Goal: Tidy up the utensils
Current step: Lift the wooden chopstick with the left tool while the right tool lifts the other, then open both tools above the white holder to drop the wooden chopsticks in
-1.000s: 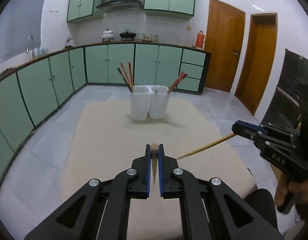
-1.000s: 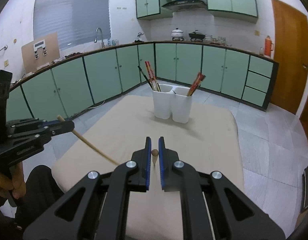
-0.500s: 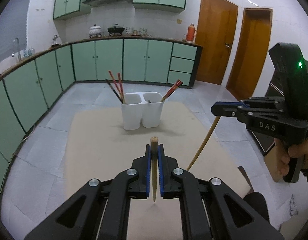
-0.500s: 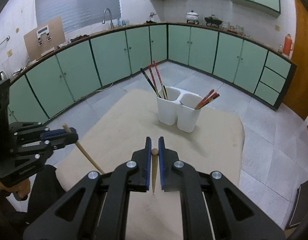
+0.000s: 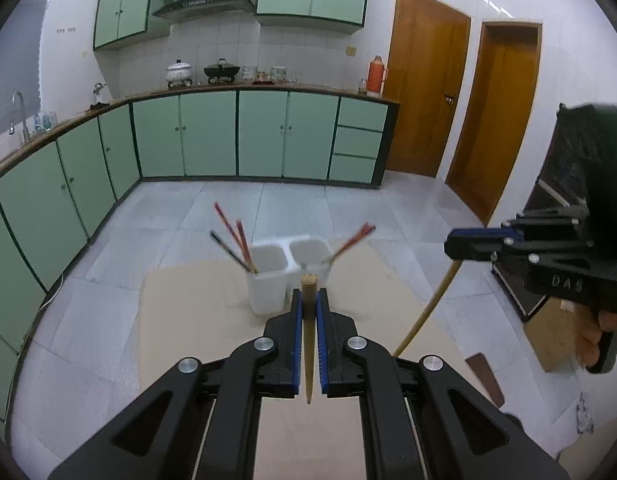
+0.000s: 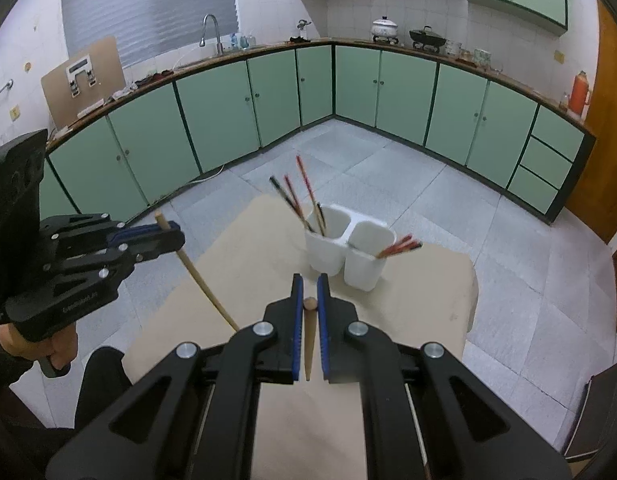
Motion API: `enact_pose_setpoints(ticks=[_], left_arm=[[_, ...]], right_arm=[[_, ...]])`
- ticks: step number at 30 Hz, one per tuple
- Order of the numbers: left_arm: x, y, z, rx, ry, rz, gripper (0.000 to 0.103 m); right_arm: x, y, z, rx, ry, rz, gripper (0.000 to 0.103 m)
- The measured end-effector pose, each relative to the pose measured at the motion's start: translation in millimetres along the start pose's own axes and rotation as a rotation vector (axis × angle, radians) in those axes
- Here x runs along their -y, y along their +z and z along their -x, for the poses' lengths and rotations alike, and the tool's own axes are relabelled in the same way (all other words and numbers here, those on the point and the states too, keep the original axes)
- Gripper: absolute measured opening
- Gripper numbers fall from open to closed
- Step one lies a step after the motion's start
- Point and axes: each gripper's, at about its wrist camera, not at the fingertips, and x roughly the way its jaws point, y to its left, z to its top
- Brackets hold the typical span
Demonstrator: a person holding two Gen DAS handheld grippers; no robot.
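Two grippers, two wooden chopsticks, one holder with two cups.
I am pinching one left chopstick (image 5: 308,340) in my left gripper (image 5: 307,300) and one right chopstick (image 6: 309,332) in my right gripper (image 6: 309,284). The single white holder (image 6: 328,256) is carrying at least three dark-and-red sticks (image 6: 292,200) in one cup and at least two red sticks (image 6: 400,246) in the other; blur is blocking a surer count.

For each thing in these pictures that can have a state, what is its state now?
Left gripper: shut on a wooden chopstick.
Right gripper: shut on another wooden chopstick.
White holder: upright on the table, chopsticks in both compartments.
Right-hand door: closed.
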Motion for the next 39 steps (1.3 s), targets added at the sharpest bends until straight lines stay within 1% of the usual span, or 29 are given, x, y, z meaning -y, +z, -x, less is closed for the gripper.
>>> enact_pose_setpoints(ticks=[4,9,12,16,20,25,28,32,35,38,39], left_arm=[[-3,31,-3,0.027,0.007,-0.002,0.007],[-8,66,-15,0.063,0.017,0.011,0.007],[-14,91,-29,0.092,0.03,0.019,0.007],[-22,116,-54,0.121,0.047,0.036,0.007],[-31,133,-85,0.14,0.067,0.043,0.007],[-41,137,-128,0.13,0.098,0.043,0.007],[-55,131,-156,0.099,0.095,0.077,0.007],[-69,115,-186,0.046,0.089,0.105,0.007],[-76,104,-200,0.015,0.084,0.115,0.007],[-83,97,-206,-0.011,0.087,0.124,0.007],[-85,95,-204,-0.008,0.093,0.125,0.011]], right_arm=[[9,21,2,0.011,-0.015,-0.011,0.006],[20,63,5,0.055,-0.046,-0.022,0.006],[28,88,1,0.08,-0.054,-0.039,0.006],[40,117,-14,0.108,-0.068,-0.062,0.006],[60,140,-41,0.121,-0.09,-0.092,0.006],[84,149,-81,0.11,-0.118,-0.123,0.006],[98,145,-107,0.091,-0.126,-0.15,0.006],[110,132,-142,0.044,-0.128,-0.172,0.006],[116,119,-164,0.009,-0.121,-0.187,0.006],[115,108,-178,-0.024,-0.111,-0.197,0.01],[113,107,-179,-0.025,-0.114,-0.198,0.017]])
